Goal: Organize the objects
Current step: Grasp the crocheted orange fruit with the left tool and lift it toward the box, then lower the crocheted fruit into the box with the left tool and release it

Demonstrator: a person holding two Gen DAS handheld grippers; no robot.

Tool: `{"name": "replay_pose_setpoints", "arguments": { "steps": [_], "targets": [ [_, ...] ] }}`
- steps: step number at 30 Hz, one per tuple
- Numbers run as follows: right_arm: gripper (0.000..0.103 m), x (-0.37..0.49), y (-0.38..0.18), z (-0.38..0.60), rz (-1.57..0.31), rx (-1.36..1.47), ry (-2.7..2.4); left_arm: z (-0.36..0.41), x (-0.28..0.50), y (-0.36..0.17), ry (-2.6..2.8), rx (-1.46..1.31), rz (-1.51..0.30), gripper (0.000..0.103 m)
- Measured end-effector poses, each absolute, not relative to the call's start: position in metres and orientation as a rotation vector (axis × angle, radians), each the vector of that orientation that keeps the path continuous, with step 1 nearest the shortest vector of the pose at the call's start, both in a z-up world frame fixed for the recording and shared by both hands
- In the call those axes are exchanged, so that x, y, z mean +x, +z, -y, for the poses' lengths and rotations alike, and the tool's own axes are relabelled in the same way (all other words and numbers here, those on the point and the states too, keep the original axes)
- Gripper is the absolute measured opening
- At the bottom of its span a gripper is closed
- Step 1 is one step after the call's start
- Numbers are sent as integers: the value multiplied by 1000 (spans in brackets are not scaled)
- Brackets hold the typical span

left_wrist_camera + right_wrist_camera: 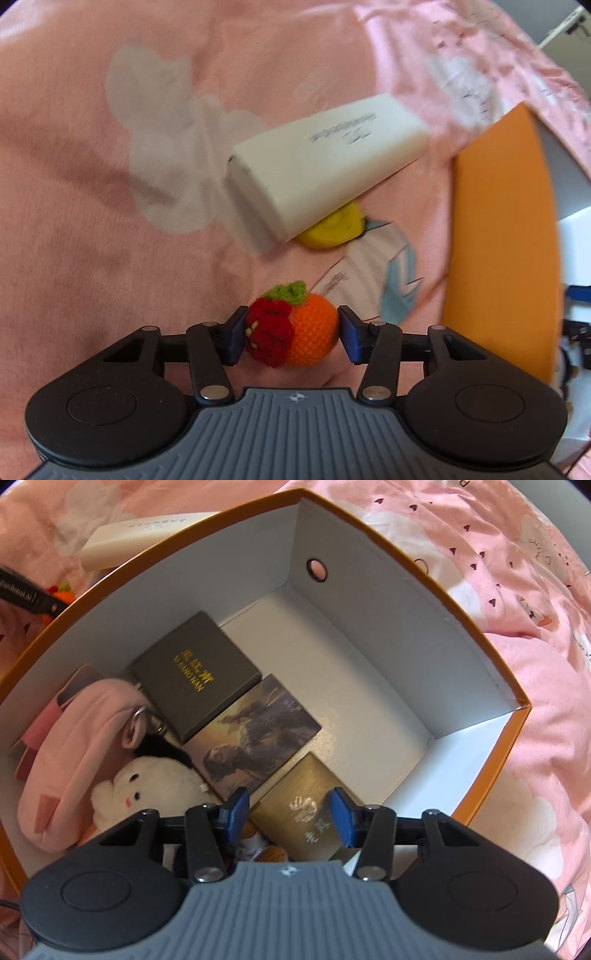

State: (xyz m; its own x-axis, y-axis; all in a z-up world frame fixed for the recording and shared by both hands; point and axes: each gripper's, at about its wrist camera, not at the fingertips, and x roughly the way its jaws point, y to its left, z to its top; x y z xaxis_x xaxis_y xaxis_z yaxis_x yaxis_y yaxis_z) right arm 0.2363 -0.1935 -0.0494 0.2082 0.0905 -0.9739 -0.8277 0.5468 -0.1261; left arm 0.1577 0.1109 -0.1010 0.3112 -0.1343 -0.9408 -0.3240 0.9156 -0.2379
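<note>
In the left wrist view my left gripper (291,334) is shut on a crocheted toy, an orange fruit with a red strawberry and green leaf (295,328), held over the pink bedsheet. Beyond it lie a white rectangular box (325,162) and a yellow felt piece (332,225) partly under it. In the right wrist view my right gripper (290,818) is open and empty above the orange storage box (369,602). Inside are a dark box with gold lettering (195,675), a picture box (255,734), a gold box (303,816), a pink pouch (77,753) and a white plush (147,786).
The orange box's outer wall (498,240) stands right of the left gripper. The white rectangular box also shows in the right wrist view (136,535) beyond the box's far rim, with the left gripper's arm (26,594) beside it. Rumpled pink bedding (517,664) surrounds everything.
</note>
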Motion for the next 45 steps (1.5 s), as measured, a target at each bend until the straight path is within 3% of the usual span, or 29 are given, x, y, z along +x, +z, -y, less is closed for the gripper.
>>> {"name": "replay_pose_setpoints", "arguments": {
  "steps": [3,8,11,14,16,24,33,42,45],
  "targets": [
    [41,234,-47,190,-1200,-750,740,-104,154,-73,45,-411,-1186,58],
    [40,229,-27,200,-1116,-680,689,-76,167,-23,-125,-371,-1047,58],
    [29,225,-12,211,-1032,-666,601,-50,184,2,-262,-322,-991,58],
    [26,244,-4,218,-956,-613,515,-17,207,9,-373,-280,-986,58],
    [19,246,5,225,-906,-564,453,10,223,4,-437,-250,-988,58],
    [20,255,17,260,-812,-341,260,80,282,-50,-502,-259,-1123,58],
    [20,267,-1,268,-792,-298,229,113,318,-105,-488,-302,-1267,58],
    [21,270,-7,271,-800,-285,242,126,326,-125,-507,-310,-1337,60],
    [25,270,-8,272,-802,-285,240,120,324,-120,-489,-309,-1319,71]
  ]
}}
